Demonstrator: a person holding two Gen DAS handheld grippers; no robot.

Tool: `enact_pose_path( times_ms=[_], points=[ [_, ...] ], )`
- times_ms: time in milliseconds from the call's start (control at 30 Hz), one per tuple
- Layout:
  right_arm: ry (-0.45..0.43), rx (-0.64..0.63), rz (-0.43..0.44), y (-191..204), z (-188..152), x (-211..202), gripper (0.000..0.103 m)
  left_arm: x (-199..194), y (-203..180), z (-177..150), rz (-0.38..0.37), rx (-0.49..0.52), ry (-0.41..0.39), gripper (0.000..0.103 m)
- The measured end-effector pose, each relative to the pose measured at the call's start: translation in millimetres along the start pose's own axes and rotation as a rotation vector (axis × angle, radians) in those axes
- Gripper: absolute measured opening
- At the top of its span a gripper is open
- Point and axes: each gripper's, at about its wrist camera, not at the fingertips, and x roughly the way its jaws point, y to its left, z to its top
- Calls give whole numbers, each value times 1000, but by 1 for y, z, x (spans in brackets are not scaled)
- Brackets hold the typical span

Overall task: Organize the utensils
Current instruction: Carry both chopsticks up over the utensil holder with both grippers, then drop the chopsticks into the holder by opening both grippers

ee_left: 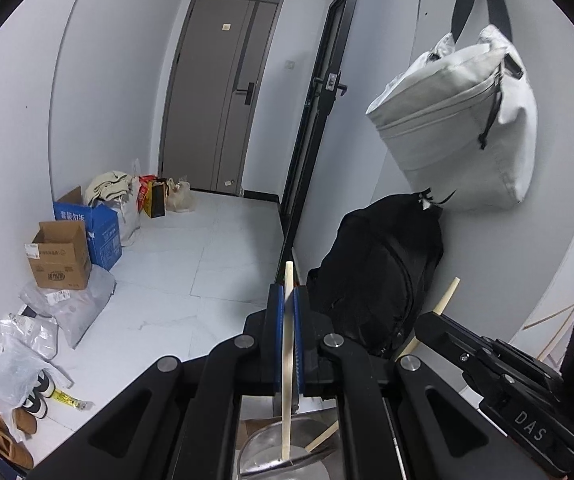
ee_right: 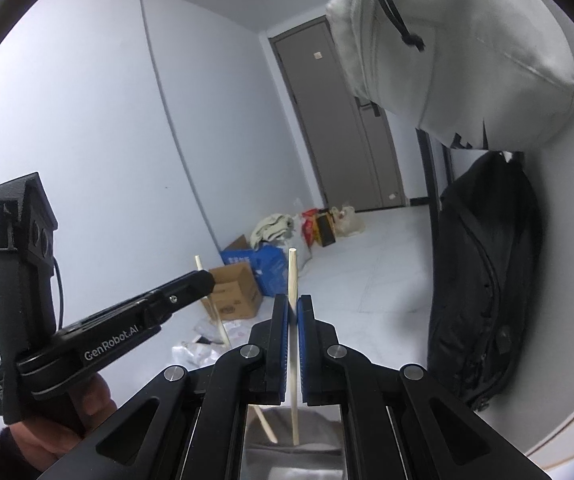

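My left gripper (ee_left: 289, 292) is shut on a pale wooden chopstick (ee_left: 287, 360) that stands upright between its blue pads; its lower end reaches into a metal container (ee_left: 263, 452) at the bottom edge. My right gripper (ee_right: 293, 304) is shut on a second wooden chopstick (ee_right: 293, 272), also upright, with its lower end down in the grey metal container (ee_right: 287, 440). The right gripper shows in the left wrist view (ee_left: 487, 356) with its chopstick (ee_left: 447, 296). The left gripper shows in the right wrist view (ee_right: 191, 284) with its chopstick (ee_right: 211, 300).
A black backpack (ee_left: 375, 272) leans on the wall at the right under a hanging white bag (ee_left: 459, 120). Cardboard boxes (ee_left: 63, 256), plastic bags and shoes (ee_left: 7, 436) lie along the left wall. A grey door (ee_left: 223, 92) stands at the far end.
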Motion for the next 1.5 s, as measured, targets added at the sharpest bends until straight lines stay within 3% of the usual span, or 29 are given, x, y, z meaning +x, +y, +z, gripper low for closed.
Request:
enact_pose_path(
  times_ms=[300,500,767,900,1067,1133,1200,1400,1500],
  points=[
    [31,-10,-1,-10,-17,27,4,15,2,-10,-24,15,-12,1],
    [64,-24,19,-10,-32,36,4,24,2,-18,-85,30,-17,1],
    [92,36,49,-21,-47,35,9,32,7,-23,-164,5,95,4],
    [93,95,53,-33,-49,27,17,28,7,-21,-140,7,110,21],
    [88,172,26,-45,-54,10,30,15,4,-22,-84,-1,115,22],
    [91,187,16,-48,-56,3,37,11,6,-26,-53,-7,119,26],
    [96,199,2,-49,-60,-3,53,5,5,-29,-15,-14,126,38],
    [111,217,-1,-46,-70,-20,57,-8,5,-36,41,-12,118,45],
    [111,219,-1,-41,-78,-30,62,-17,4,-39,69,-18,116,57]
  ],
)
